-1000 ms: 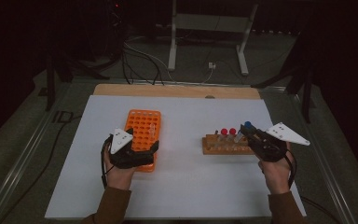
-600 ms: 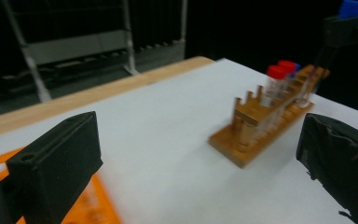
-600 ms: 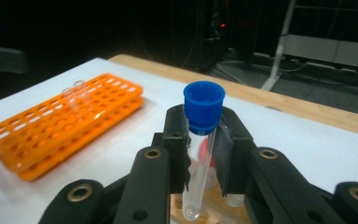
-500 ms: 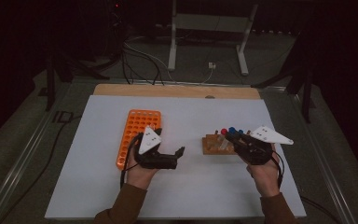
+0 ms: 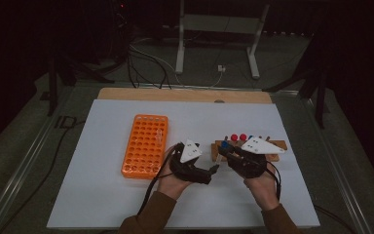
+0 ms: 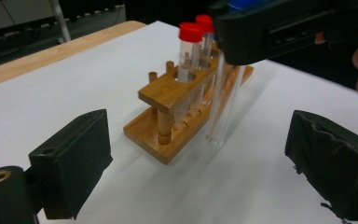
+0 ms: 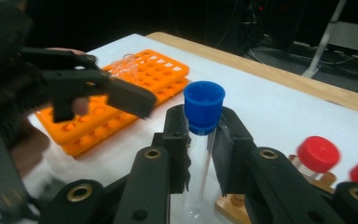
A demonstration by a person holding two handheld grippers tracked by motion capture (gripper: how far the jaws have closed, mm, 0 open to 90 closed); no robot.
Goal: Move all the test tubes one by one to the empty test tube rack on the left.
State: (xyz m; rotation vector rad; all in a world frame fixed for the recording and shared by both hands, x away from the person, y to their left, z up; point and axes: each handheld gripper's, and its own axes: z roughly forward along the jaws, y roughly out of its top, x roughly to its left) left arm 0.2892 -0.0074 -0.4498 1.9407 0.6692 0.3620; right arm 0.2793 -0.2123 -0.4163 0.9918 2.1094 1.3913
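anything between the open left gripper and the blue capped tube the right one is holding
Nothing: in the left gripper view, bare white table lies between the left gripper and the blue-capped tube clamped in the right gripper.

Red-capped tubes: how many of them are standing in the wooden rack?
2. One red-capped tube stands in the near end hole of the wooden rack; the other red-capped tube stands just behind it. The right gripper may hide more.
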